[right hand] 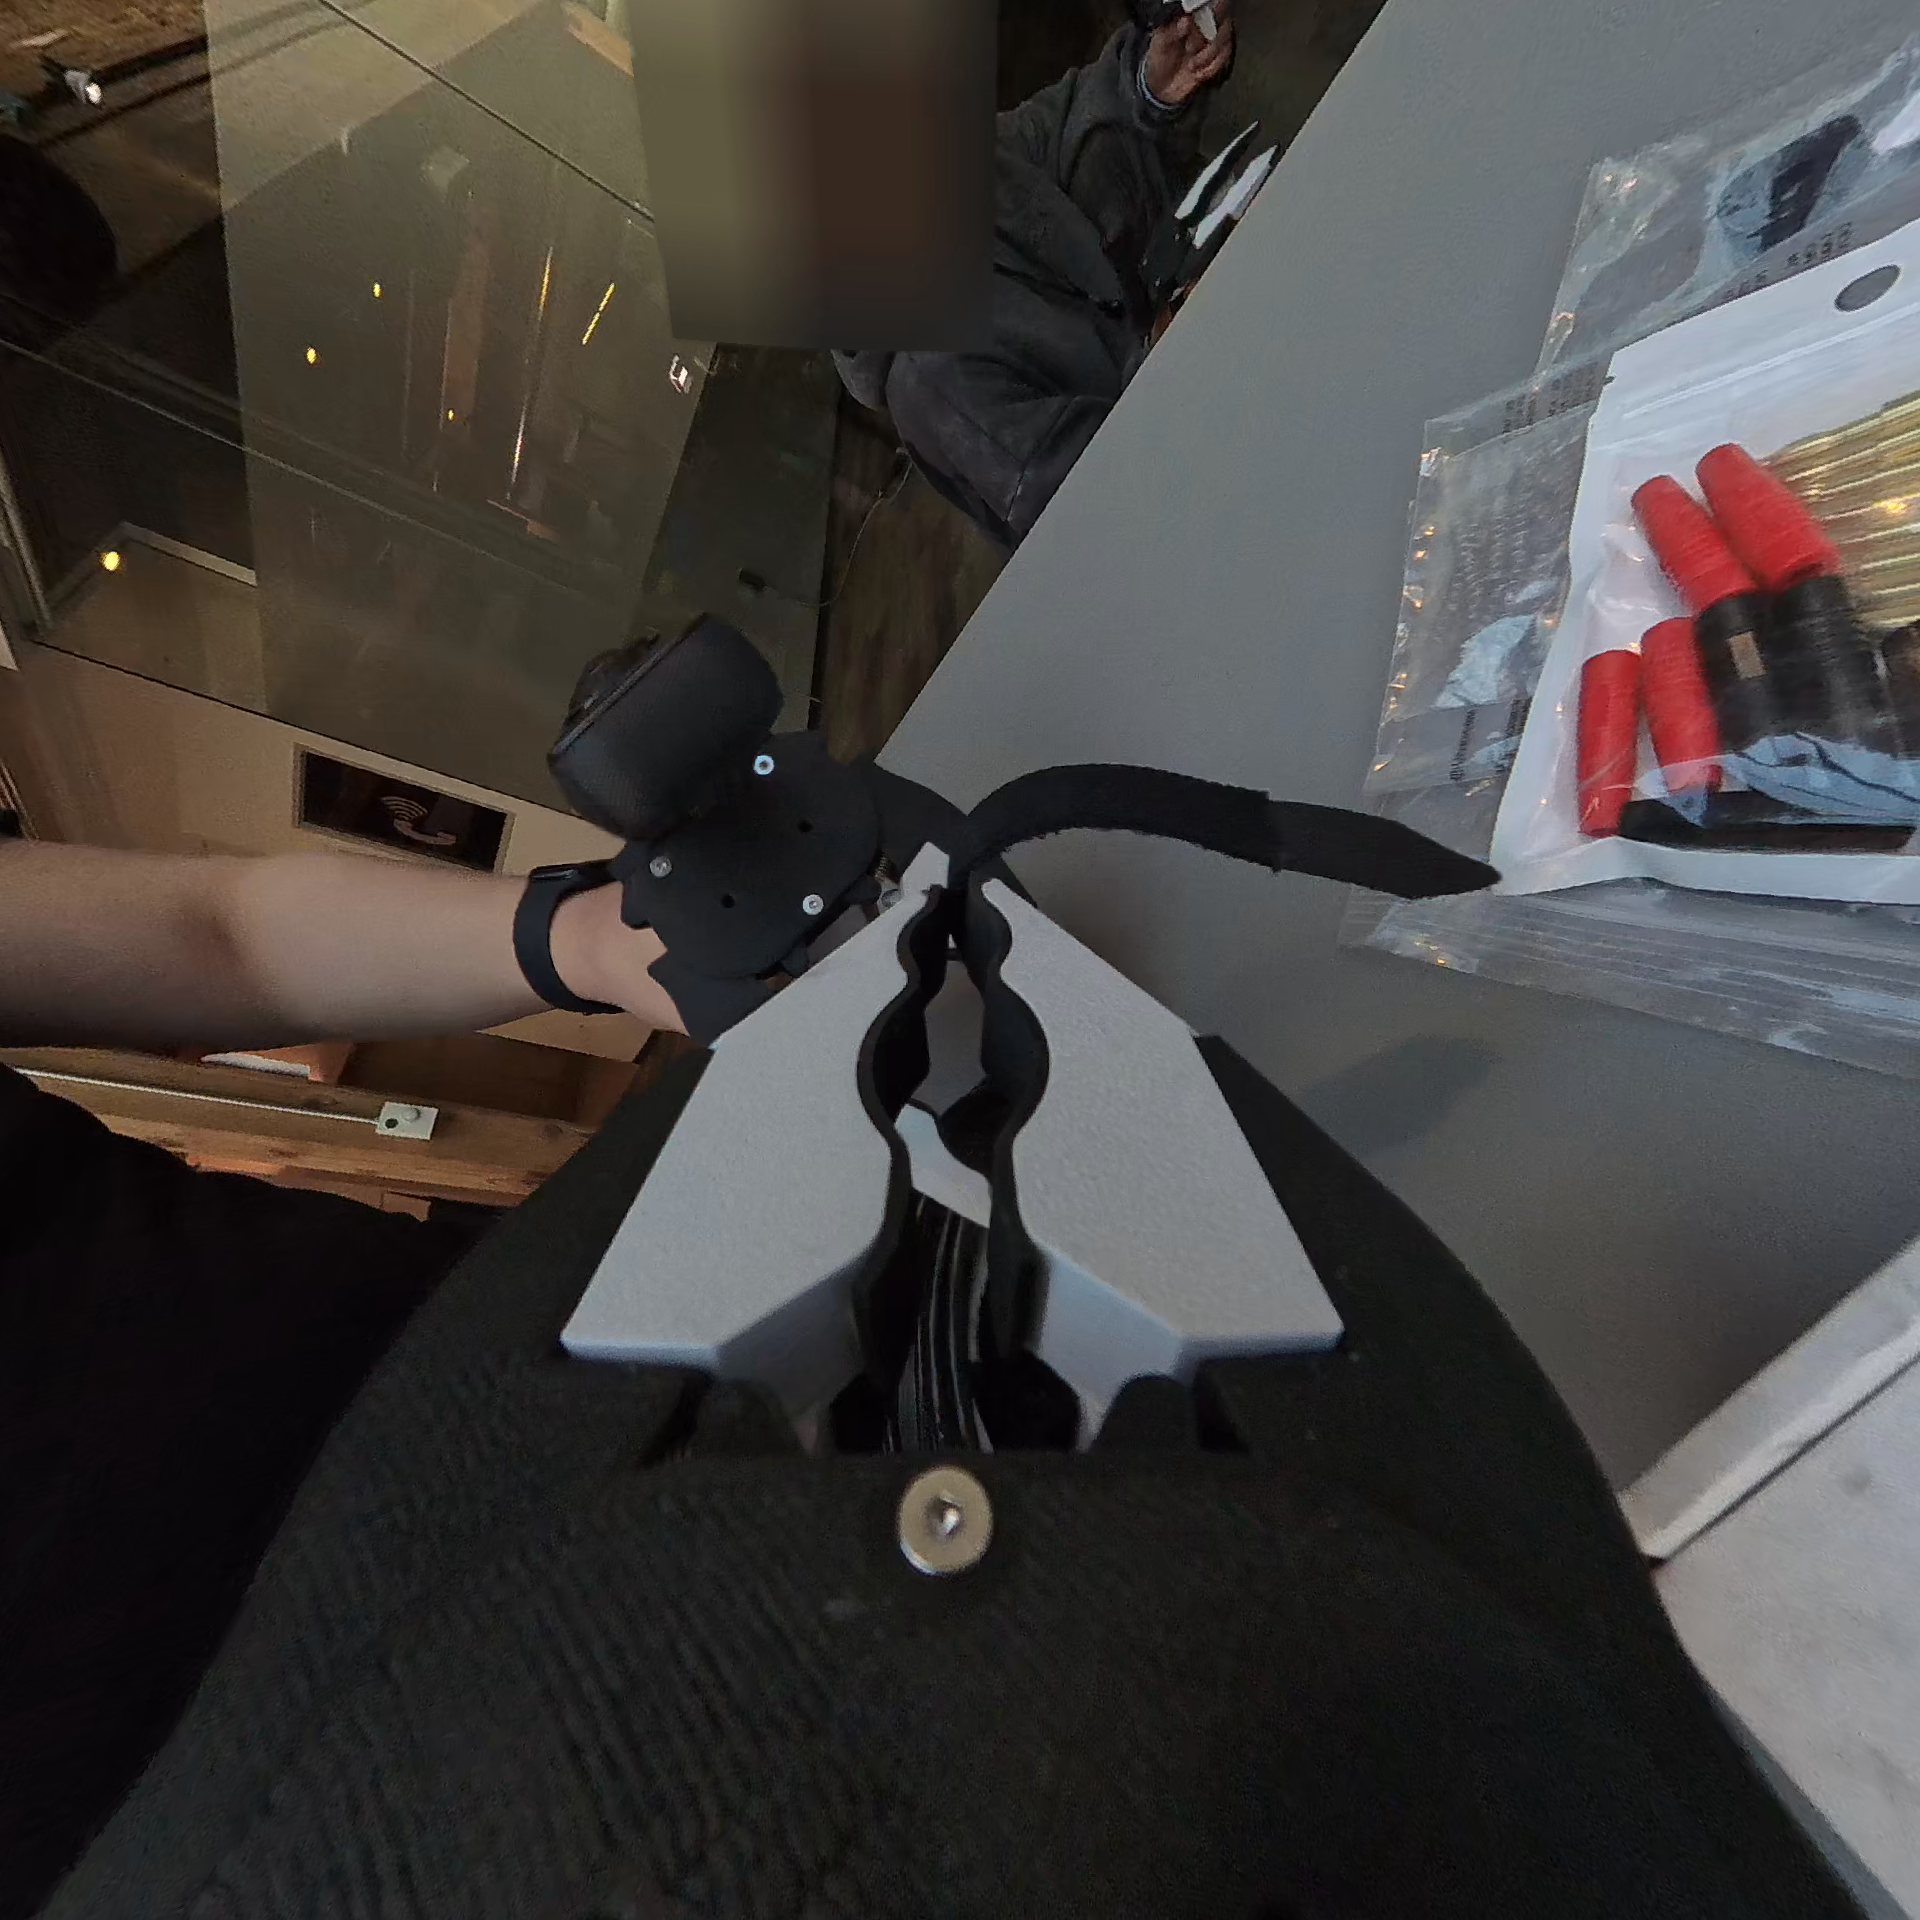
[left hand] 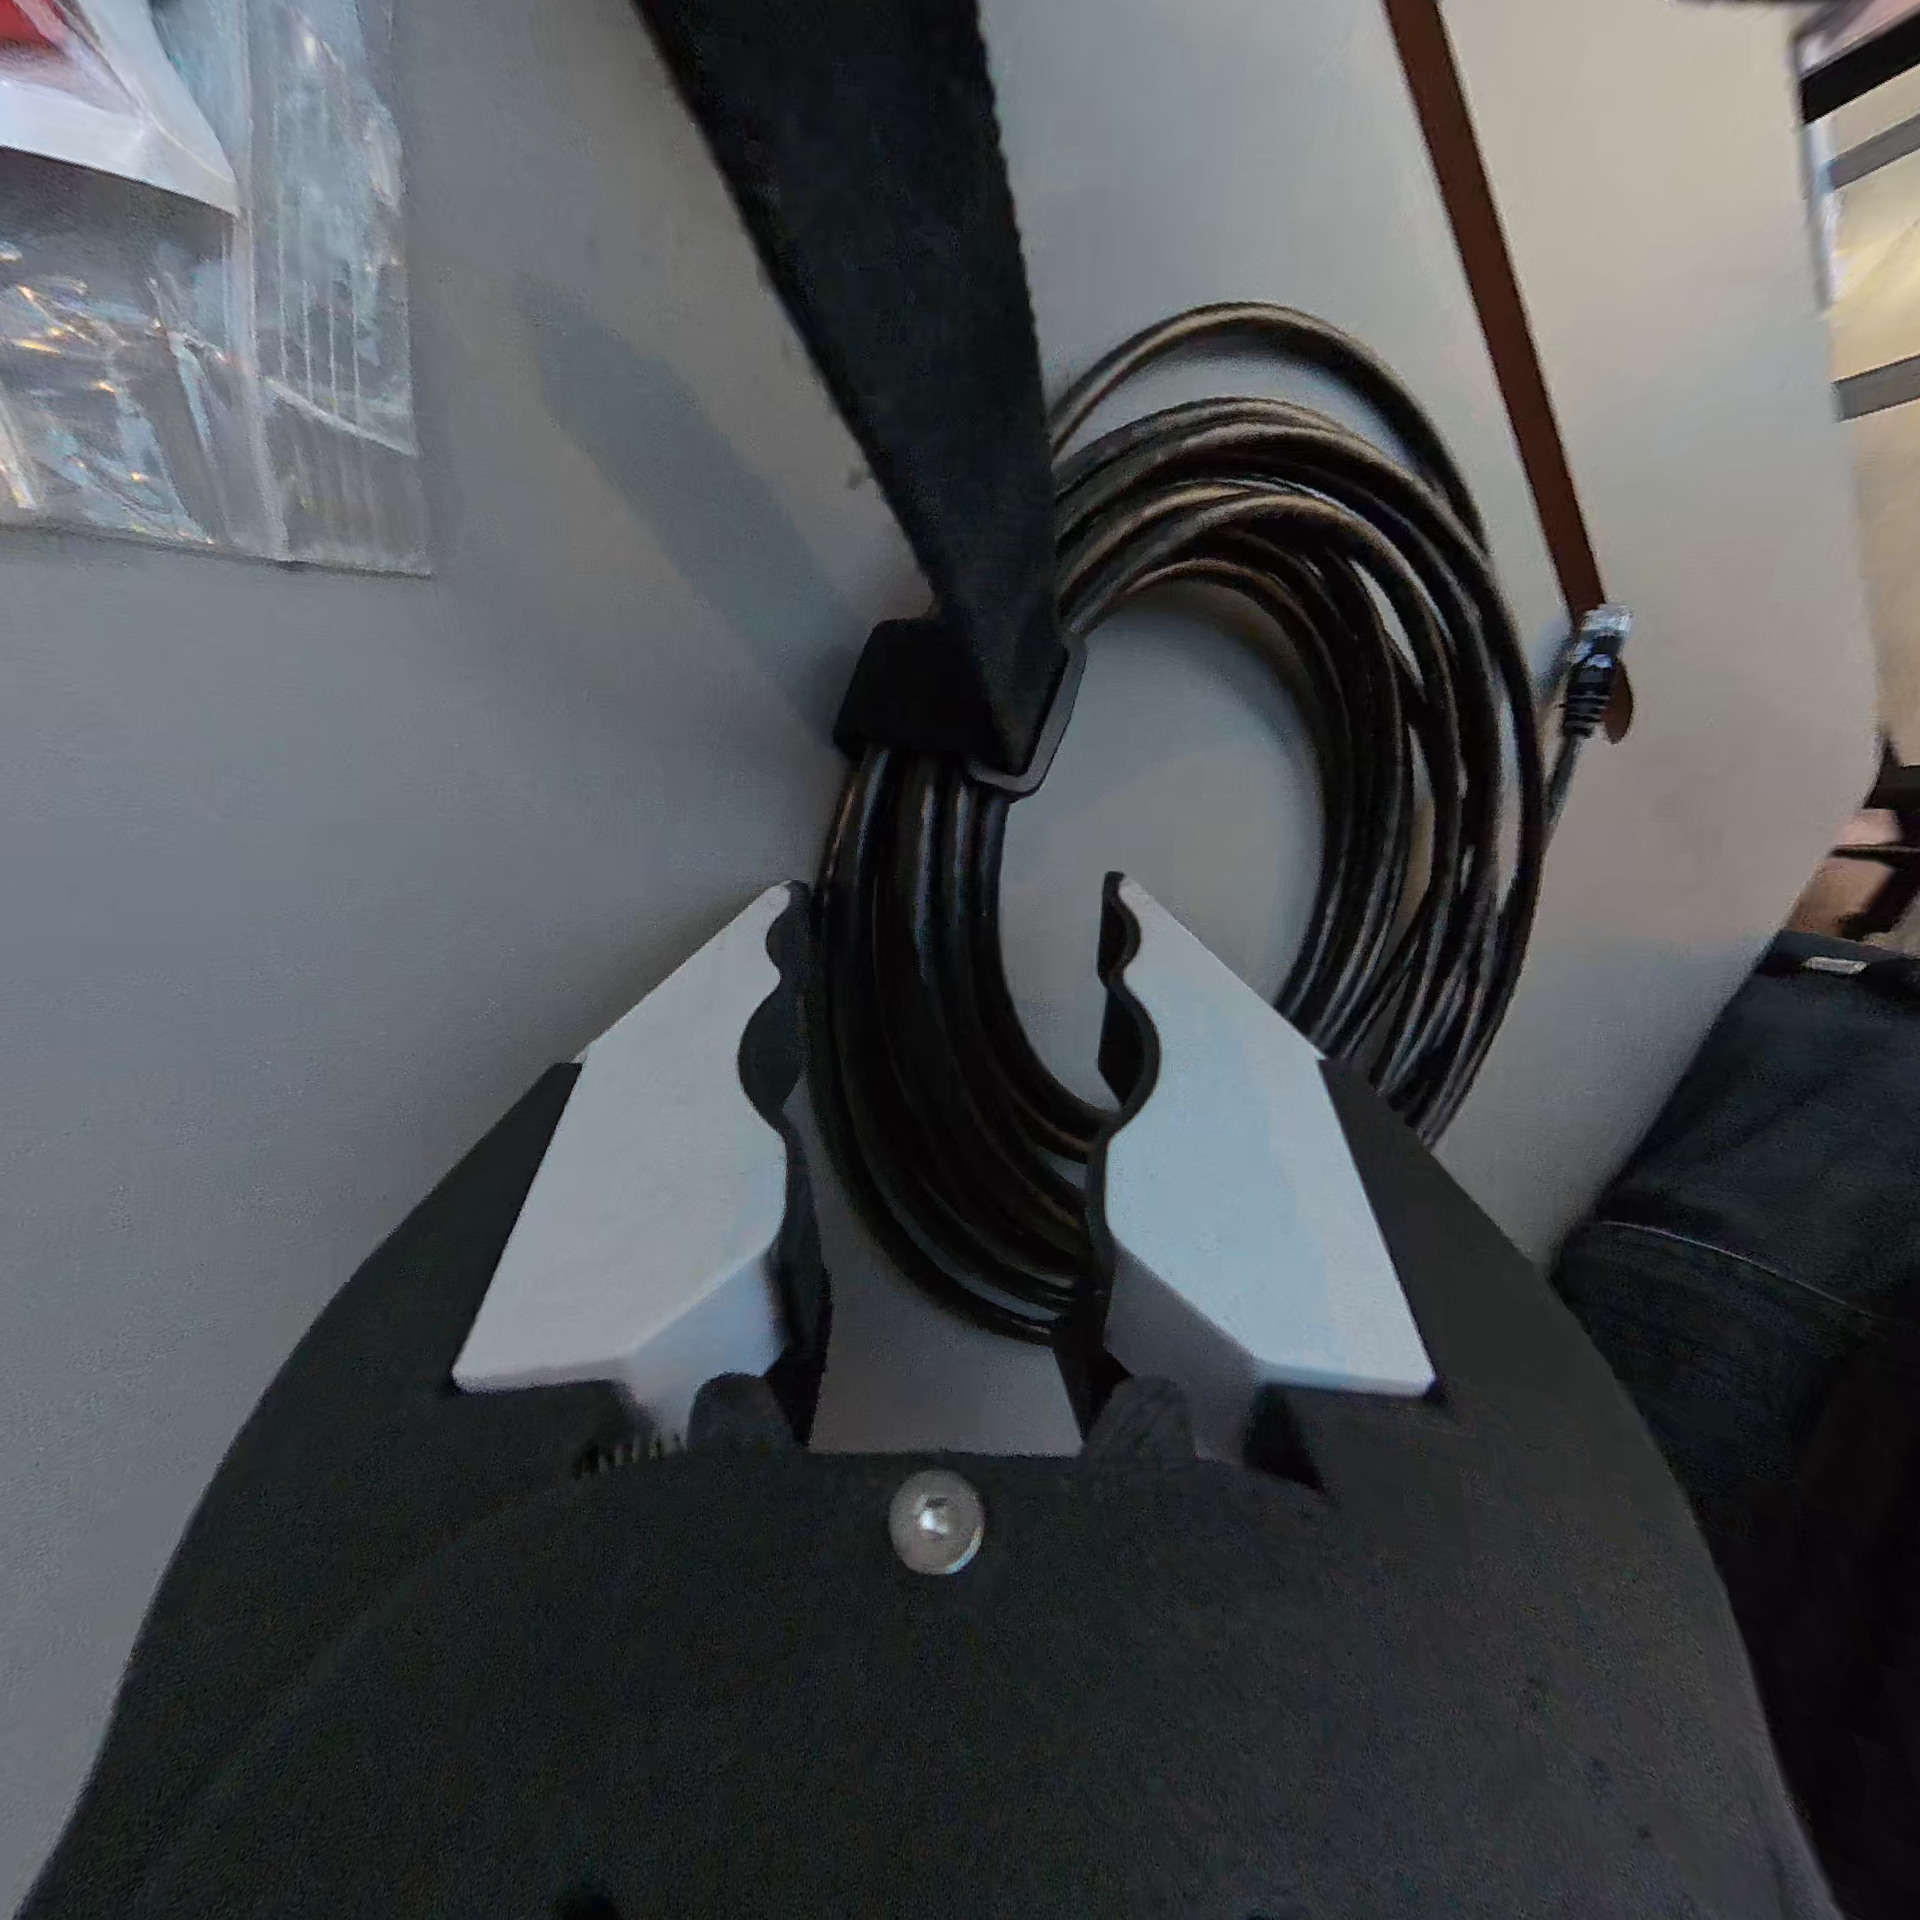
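A coil of black cable [left hand: 1351, 623] lies on the grey table [left hand: 312, 935], bound by a black hook-and-loop strap [left hand: 883, 312] that runs through a buckle [left hand: 1039, 727]. My left gripper [left hand: 954, 894] is open around the bundled strands just below the buckle. The left finger [left hand: 665, 1091] is against the strands and the right finger [left hand: 1226, 1091] stands clear of them. My right gripper [right hand: 961, 894] is shut on the strap [right hand: 1195, 810], whose free end trails to the right. The left gripper's body [right hand: 748, 852] shows just behind it, held by a hand.
Clear plastic bags of small parts [left hand: 208, 312] lie on the table, one with red and black caps [right hand: 1714, 623]. A cable plug [left hand: 1595, 665] rests by a brown band [left hand: 1486, 260]. A pale box edge [right hand: 1818, 1455] is at the lower right. A person [right hand: 1039, 364] sits beyond the table. My hands' fingertips stand some 12 cm from each other.
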`<state>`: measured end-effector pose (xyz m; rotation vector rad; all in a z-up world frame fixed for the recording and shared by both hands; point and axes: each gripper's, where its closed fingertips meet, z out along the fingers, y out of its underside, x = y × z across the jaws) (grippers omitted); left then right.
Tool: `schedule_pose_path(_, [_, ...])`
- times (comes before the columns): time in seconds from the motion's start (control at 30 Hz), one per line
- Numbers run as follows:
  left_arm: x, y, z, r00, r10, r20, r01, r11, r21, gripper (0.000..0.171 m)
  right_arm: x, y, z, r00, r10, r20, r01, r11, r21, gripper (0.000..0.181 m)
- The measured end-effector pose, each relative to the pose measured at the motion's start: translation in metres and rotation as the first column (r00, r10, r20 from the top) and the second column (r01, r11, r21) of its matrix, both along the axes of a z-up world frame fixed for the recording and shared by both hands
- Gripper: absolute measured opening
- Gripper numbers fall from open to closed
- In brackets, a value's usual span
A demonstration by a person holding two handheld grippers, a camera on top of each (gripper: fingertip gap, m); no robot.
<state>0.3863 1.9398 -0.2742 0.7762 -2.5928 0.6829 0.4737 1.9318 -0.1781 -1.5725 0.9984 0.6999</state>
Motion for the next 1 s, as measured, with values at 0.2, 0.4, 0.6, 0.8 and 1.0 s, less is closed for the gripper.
schedule_pose_path(0.2, [0.003,0.009,-0.012,0.956,-0.113,0.272,0.076,0.987,0.142,0.028,-0.004,-0.009,0.005,1.0,-0.014,0.021,0.014,1.0,0.012,0.0])
schedule_pose_path(0.4, [0.007,0.008,-0.012,0.956,-0.11,0.274,0.063,0.983,0.173,0.019,-0.011,-0.021,0.009,0.998,-0.06,0.027,0.06,0.998,0.028,0.0])
schedule_pose_path(0.6, [0.004,-0.003,0.012,0.862,-0.251,0.441,0.205,0.967,0.151,0.017,-0.024,-0.033,0.03,0.995,-0.078,0.063,0.075,0.996,0.05,0.0])
schedule_pose_path(0.8, [-0.017,-0.027,0.073,0.577,-0.327,0.748,0.364,0.923,0.123,0.015,-0.036,-0.059,0.033,0.991,-0.129,0.043,0.129,0.992,-0.002,0.0])
schedule_pose_path(1.0, [-0.044,-0.043,0.106,0.469,-0.29,0.834,0.412,0.907,0.084,0.015,-0.095,-0.061,-0.018,0.993,0.008,-0.115,-0.02,0.995,-0.1,0.0])
